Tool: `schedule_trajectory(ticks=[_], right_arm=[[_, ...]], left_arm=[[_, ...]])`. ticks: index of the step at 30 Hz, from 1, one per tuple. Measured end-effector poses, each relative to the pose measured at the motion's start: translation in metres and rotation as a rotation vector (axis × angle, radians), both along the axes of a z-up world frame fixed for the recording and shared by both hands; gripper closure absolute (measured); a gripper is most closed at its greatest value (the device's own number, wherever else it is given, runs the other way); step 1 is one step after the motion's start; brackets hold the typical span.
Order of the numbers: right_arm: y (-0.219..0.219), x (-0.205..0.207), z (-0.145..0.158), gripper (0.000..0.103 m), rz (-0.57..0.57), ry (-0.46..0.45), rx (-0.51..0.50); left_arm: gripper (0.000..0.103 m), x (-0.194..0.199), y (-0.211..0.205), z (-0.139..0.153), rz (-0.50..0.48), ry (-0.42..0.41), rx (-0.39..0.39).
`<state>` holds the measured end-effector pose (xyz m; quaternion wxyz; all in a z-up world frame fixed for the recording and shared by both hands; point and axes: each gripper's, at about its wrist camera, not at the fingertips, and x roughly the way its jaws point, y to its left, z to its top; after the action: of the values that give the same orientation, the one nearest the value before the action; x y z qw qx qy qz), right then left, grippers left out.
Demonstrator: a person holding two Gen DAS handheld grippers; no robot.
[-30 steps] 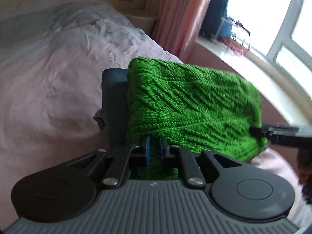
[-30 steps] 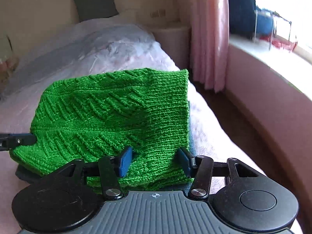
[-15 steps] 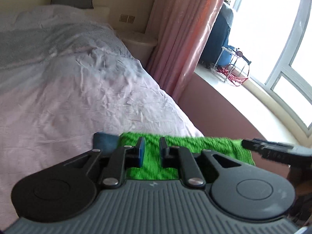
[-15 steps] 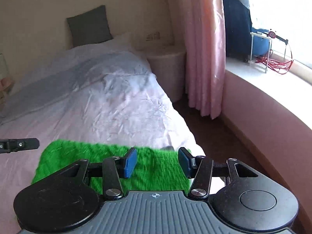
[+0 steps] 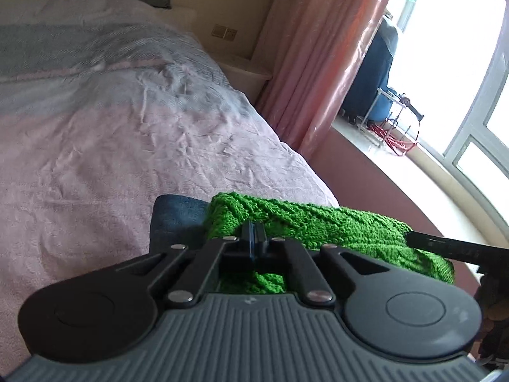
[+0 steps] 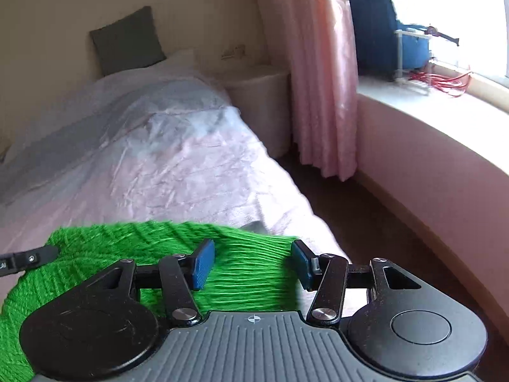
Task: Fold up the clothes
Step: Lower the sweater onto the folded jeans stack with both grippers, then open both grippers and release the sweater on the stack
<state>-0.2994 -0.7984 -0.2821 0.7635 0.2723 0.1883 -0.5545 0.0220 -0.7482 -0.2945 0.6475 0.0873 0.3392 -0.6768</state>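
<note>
While you hold both tools low over the bed's foot, the two wrist views split like this.

Left gripper: your left gripper has its blue pads pressed together; green knit shows just behind and below them, but you cannot tell from this view whether any fabric is pinched.
Right gripper: your right gripper stands wide apart, blue pads on either side of the knit, holding nothing.
Garment: the bright green cable-knit sweater lies folded at the near corner of the bed, beneath both tools.
Left view only: a dark blue folded cloth pokes out beside the sweater's left edge.
Right view only: motion blur across the knit, and a grey cushion against the cream wall.
Surface: a pale pink wrinkled bedsheet.
Room: a pink satin curtain, a wide window sill and red cables.
</note>
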Motion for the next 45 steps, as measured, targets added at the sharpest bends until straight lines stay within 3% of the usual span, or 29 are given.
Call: schedule_trajectory(ticks=[3, 7, 10, 13, 17, 20, 24, 33, 34, 35, 37, 42, 45], right_arm=[[0.025, -0.008, 0.025, 0.051, 0.009, 0.0, -0.023], [0.076, -0.01, 0.035, 0.051, 0.062, 0.035, -0.026], [0.108, -0.004, 0.029, 0.051, 0.096, 0.064, -0.025], [0.122, 0.01, 0.006, 0.052, 0.138, 0.136, 0.021], [0.119, 0.016, -0.02, 0.051, 0.151, 0.176, 0.088], [0.111, 0.015, -0.021, 0.051, 0.158, 0.167, 0.11], [0.111, 0.011, -0.004, 0.051, 0.163, 0.161, 0.153], [0.164, -0.003, 0.052, 0.05, 0.136, 0.125, 0.152], [0.17, -0.001, 0.058, 0.047, 0.135, 0.125, 0.155], [0.176, 0.001, 0.064, 0.032, 0.135, 0.124, 0.158], [0.19, 0.001, 0.079, 0.019, 0.12, 0.113, 0.146], [0.217, 0.0, 0.111, 0.018, 0.094, 0.086, 0.158], [0.234, -0.001, 0.129, 0.012, 0.083, 0.096, 0.16]], left_arm=[[0.099, -0.001, 0.025, 0.022, -0.01, -0.008, -0.036], [0.098, -0.018, 0.08, 0.05, -0.076, -0.085, -0.084], [0.098, -0.036, 0.116, 0.049, -0.124, -0.131, -0.056], [0.097, -0.052, 0.135, 0.029, -0.136, -0.206, 0.041], [0.097, -0.052, 0.135, 0.018, -0.077, -0.187, 0.063], [0.097, -0.05, 0.129, 0.013, -0.075, -0.202, 0.076], [0.098, -0.052, 0.129, 0.019, -0.056, -0.21, 0.114], [0.092, -0.067, 0.155, 0.081, 0.035, -0.207, 0.217], [0.091, -0.069, 0.159, 0.088, 0.039, -0.205, 0.235], [0.088, -0.072, 0.163, 0.096, 0.043, -0.205, 0.254], [0.083, -0.077, 0.171, 0.111, 0.054, -0.199, 0.28], [0.069, -0.088, 0.196, 0.147, 0.079, -0.182, 0.327], [0.063, -0.095, 0.21, 0.165, 0.078, -0.184, 0.344]])
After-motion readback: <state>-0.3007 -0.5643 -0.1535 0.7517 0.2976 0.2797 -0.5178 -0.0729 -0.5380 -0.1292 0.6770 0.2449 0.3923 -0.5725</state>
